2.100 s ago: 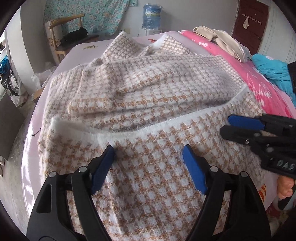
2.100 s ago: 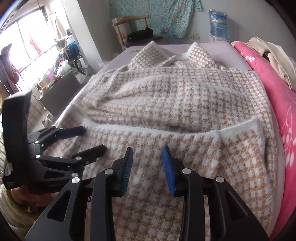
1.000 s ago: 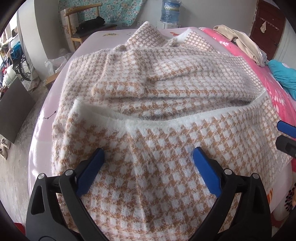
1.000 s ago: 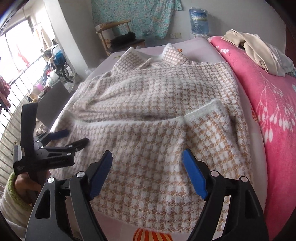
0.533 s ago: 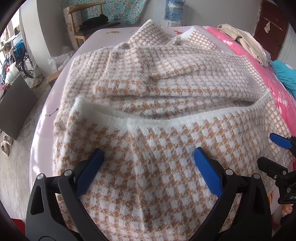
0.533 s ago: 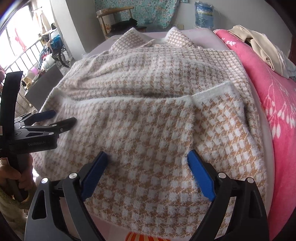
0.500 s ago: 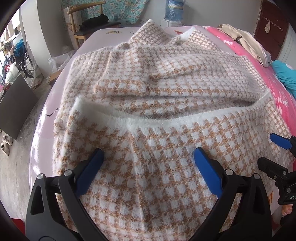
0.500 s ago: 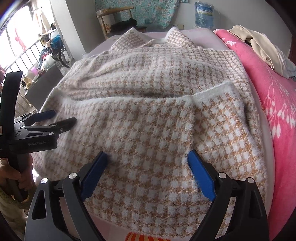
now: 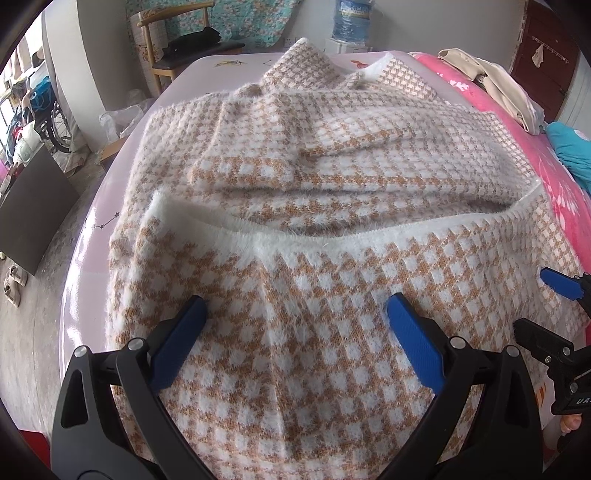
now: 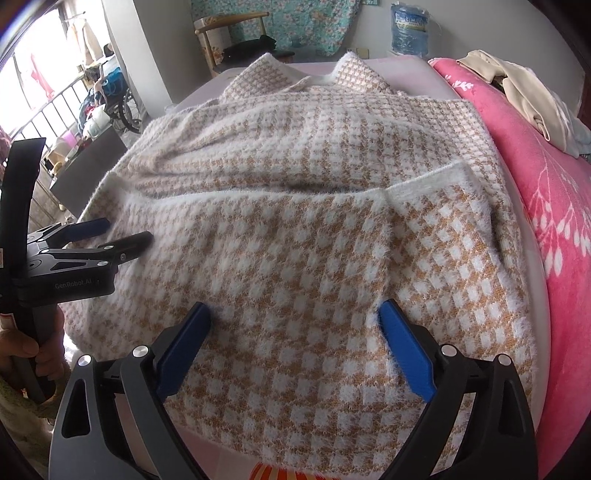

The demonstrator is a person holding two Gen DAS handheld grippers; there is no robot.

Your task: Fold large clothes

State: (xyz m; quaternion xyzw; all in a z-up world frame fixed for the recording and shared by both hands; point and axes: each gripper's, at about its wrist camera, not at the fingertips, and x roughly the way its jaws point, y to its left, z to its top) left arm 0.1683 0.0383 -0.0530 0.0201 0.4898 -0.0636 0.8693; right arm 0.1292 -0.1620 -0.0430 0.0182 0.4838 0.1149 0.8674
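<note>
A fluffy tan-and-white houndstooth garment lies spread over the bed, its near part folded up so that a white edge runs across the middle. My left gripper hovers wide open over the near fold, nothing pinched between its blue pads. My right gripper is over the same fold further right, its jaws still opening, with fabric under them but not gripped. Each gripper shows in the other's view: the right gripper at the right edge, the left gripper at the left, held by a hand.
The bed has a pale lilac sheet and a pink flowered blanket on the right, with beige clothes and a teal cloth on it. A wooden chair, a water bottle and a wheelchair stand beyond.
Both grippers' jaws have spread wider than in the earliest frames. The right gripper has sunk closer to the fold; the left has stayed put over the last second.
</note>
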